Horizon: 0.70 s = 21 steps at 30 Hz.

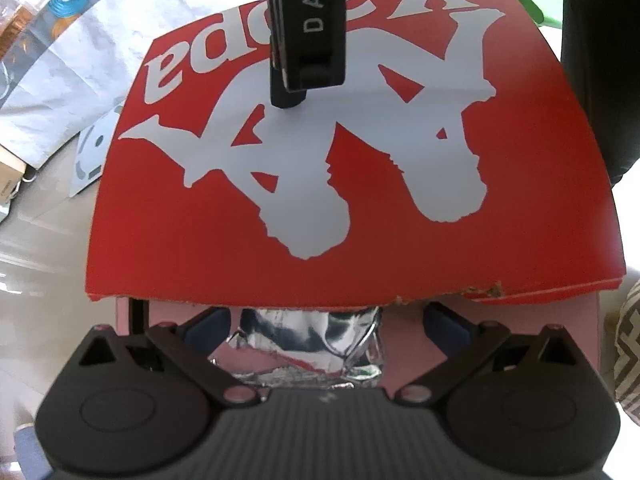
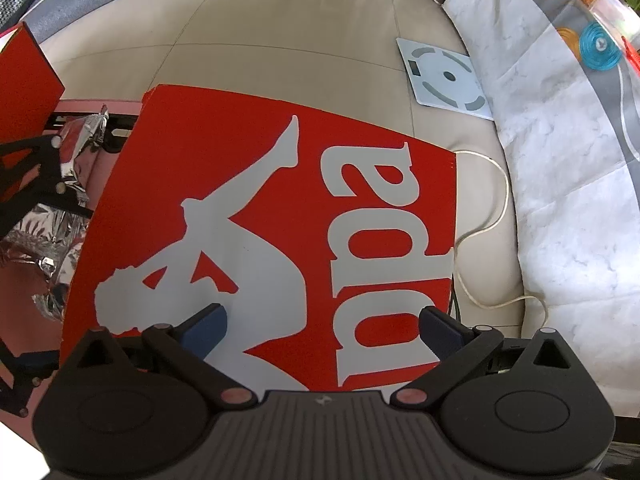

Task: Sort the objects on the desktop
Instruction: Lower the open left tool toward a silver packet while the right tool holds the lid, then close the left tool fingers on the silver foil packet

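The red lid [image 1: 360, 248] lies over most of the pink box [image 1: 560, 340], with a gap along its near edge where crumpled silver foil [image 1: 304, 344] shows inside; the lid does not look fully seated, though I cannot tell how far it is off.

The left gripper [image 1: 326, 320] has its fingers spread wide and holds nothing; the tips sit right at the gap, just under the lid's edge and either side of the foil. The right gripper [image 2: 322, 324] is also spread wide and empty, low over the lid's top; from the left camera one of its fingers seems to touch the white print, but contact is hard to confirm.

The main risk, as I judge it, is a pinch; if the right gripper pushes the lid down while the left fingers are under the rim, the card will bend or jam on them. The near edge is already frayed [image 1: 480, 291], so a catch there could tear it further; the foil could snag on a finger and drag out. A push off-centre may slide the lid sideways towards the white cable [image 2: 496, 208] beside the box on the tiled floor [image 2: 280, 20].
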Each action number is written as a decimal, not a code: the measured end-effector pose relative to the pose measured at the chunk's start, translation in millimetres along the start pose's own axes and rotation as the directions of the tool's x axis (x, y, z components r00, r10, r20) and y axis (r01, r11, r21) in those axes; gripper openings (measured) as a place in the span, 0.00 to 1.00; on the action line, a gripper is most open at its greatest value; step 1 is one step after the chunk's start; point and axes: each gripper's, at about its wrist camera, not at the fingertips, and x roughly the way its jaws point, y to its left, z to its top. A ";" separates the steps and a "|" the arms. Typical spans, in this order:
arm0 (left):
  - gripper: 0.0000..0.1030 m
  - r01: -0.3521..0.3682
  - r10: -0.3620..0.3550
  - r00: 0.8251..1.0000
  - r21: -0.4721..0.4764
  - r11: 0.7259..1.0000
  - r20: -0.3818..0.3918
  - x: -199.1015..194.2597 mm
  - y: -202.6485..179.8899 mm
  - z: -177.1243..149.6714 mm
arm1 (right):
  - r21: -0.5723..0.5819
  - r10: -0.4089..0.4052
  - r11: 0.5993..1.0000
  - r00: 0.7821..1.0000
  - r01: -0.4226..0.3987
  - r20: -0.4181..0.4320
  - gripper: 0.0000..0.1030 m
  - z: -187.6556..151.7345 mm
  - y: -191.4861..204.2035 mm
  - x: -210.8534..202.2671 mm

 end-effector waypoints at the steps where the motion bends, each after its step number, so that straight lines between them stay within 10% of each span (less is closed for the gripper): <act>1: 0.99 0.011 -0.011 1.000 -0.004 1.000 -0.001 0.9 1.6 0.1 | 0.000 0.001 1.000 1.000 -0.001 0.000 0.99 0.4 0.2 0.1; 12: 0.73 0.009 -0.010 1.000 -0.060 0.998 -0.010 -4.3 10.3 0.7 | 0.000 0.006 1.000 1.000 -0.006 -0.002 0.99 3.6 1.3 1.4; 21: 0.72 -0.030 0.023 0.999 -0.161 0.986 -0.046 -7.0 -1.3 0.4 | -0.004 0.000 1.000 1.000 0.000 0.001 0.99 2.9 4.8 -0.4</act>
